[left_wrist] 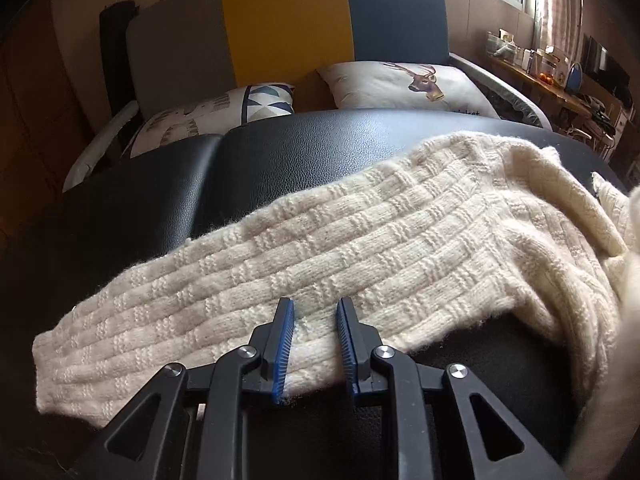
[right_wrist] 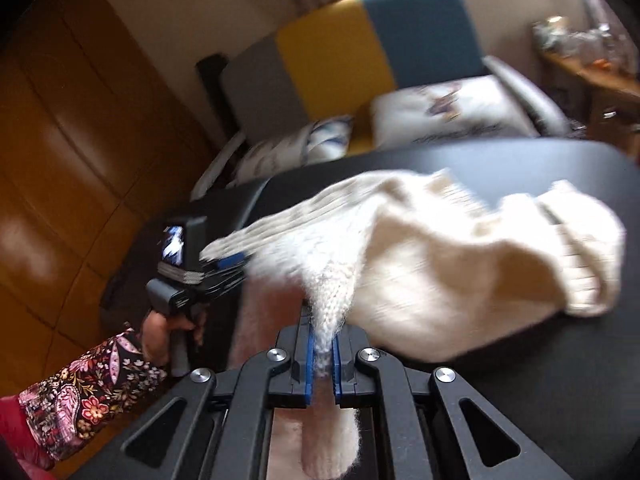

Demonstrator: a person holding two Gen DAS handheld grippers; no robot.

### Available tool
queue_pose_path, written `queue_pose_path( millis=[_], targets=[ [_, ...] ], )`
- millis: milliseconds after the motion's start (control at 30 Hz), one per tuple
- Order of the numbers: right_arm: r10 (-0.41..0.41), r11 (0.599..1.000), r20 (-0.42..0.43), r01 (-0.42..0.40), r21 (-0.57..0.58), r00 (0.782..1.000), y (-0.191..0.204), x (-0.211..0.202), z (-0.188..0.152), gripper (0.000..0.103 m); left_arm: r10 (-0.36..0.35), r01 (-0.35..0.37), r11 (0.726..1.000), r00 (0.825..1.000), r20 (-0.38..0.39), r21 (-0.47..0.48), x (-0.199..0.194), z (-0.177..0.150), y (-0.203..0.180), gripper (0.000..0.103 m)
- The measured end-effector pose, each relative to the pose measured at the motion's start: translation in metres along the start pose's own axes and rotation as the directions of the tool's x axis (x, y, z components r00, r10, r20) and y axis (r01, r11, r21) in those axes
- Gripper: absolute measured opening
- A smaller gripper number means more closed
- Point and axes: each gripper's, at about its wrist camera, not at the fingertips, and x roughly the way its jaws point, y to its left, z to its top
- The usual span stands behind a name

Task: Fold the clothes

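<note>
Behind the black padded table [left_wrist: 280,152], two pillows [left_wrist: 404,86] against a grey-yellow-blue headboard [left_wrist: 280,24].

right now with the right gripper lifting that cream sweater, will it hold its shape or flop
Probably flop: the cream sweater sags in soft folds from the right gripper. Its sleeve lies limp on the black surface. The thick fuzzy knit should grip rather than slip, and looks fairly heavy.

a black leather-textured bench [left_wrist: 280,168] carries a cream knitted sweater [left_wrist: 360,240], one sleeve stretched flat across its top.
</note>
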Motion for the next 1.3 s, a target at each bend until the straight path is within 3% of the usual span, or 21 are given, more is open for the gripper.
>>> queue_pose_path(
  millis=[167,300,400,467,533,600,700,767,833,867,900,967,1000,1033,1100,1267,1300],
  targets=[
    [-0.183,0.981,0.016,0.181,0.077,0.983,-0.062,-0.042,-0.013,0.007,0.014,-0.014,1.000,1.000,-0.010,-0.008,0.005,0.003,-0.001,0.022],
    [-0.385,0.901,-0.078,0.392,0.185,0.920,-0.135,-0.025,-0.037,0.007,0.017,-0.018,1.000,1.000,-0.019,-0.024,0.009,0.010,0.002,0.022],
    [-0.461,0.824,-0.182,0.495,0.275,0.869,-0.181,0.000,-0.068,0.007,0.038,-0.038,0.999,0.999,-0.029,0.015,0.014,0.017,0.001,0.023],
    [-0.456,0.826,-0.134,0.474,0.306,0.880,-0.185,-0.004,-0.074,0.007,0.062,-0.061,0.997,0.997,-0.037,0.045,0.016,0.020,0.000,0.025],
    [-0.465,0.815,-0.163,0.493,0.306,0.870,-0.180,-0.009,-0.072,0.019,0.087,-0.084,0.994,0.995,-0.048,0.066,0.018,0.024,-0.001,0.026],
    [-0.501,0.792,-0.154,0.523,0.314,0.851,-0.173,-0.023,-0.067,0.021,0.095,-0.092,0.994,0.994,-0.054,0.056,0.012,0.024,-0.005,0.022],
    [-0.564,0.799,0.032,0.536,0.272,0.825,-0.138,-0.063,-0.045,0.021,-0.021,0.021,0.999,1.000,-0.001,0.047,-0.010,0.012,-0.022,0.021],
    [-0.514,0.849,0.125,0.484,0.211,0.849,-0.113,-0.073,-0.023,0.024,-0.084,0.082,0.993,0.996,0.023,0.082,-0.024,0.000,-0.042,0.021],
    [-0.412,0.909,0.140,0.396,0.125,0.900,-0.090,-0.064,0.001,0.045,-0.163,0.160,0.982,0.986,0.020,0.095,-0.032,-0.010,-0.059,0.021],
    [-0.375,0.926,0.134,0.366,0.087,0.917,-0.080,-0.053,0.011,0.046,-0.206,0.205,0.975,0.978,0.008,0.090,-0.034,-0.015,-0.066,0.022],
    [-0.344,0.939,0.120,0.341,0.042,0.931,-0.069,-0.041,0.020,0.045,-0.237,0.237,0.969,0.971,-0.008,0.065,-0.034,-0.019,-0.070,0.022],
    [-0.322,0.942,0.051,0.325,-0.082,0.945,-0.048,-0.003,0.036,0.020,-0.289,0.289,0.957,0.957,-0.025,-0.015,-0.034,-0.028,-0.072,0.022],
    [-0.318,0.940,0.005,0.316,-0.125,0.948,-0.042,0.018,0.041,0.013,-0.304,0.303,0.952,0.952,-0.025,-0.053,-0.034,-0.034,-0.071,0.022],
    [-0.309,0.944,-0.044,0.300,-0.135,0.950,-0.042,0.037,0.043,0.013,-0.320,0.316,0.944,0.947,-0.026,-0.090,-0.035,-0.039,-0.069,0.022],
    [-0.297,0.949,-0.140,0.276,-0.154,0.944,-0.043,0.074,0.046,0.013,-0.361,0.352,0.925,0.931,-0.042,-0.142,-0.034,-0.048,-0.066,0.022],
    [-0.458,0.888,-0.226,0.428,-0.169,0.860,-0.087,0.113,0.043,0.009,-0.444,0.427,0.883,0.894,-0.054,-0.194,-0.045,-0.073,-0.069,0.022],
    [-0.465,0.885,-0.228,0.445,-0.133,0.856,-0.100,0.111,0.041,0.009,-0.462,0.444,0.874,0.885,-0.056,-0.196,-0.048,-0.078,-0.072,0.023]
  ],
)
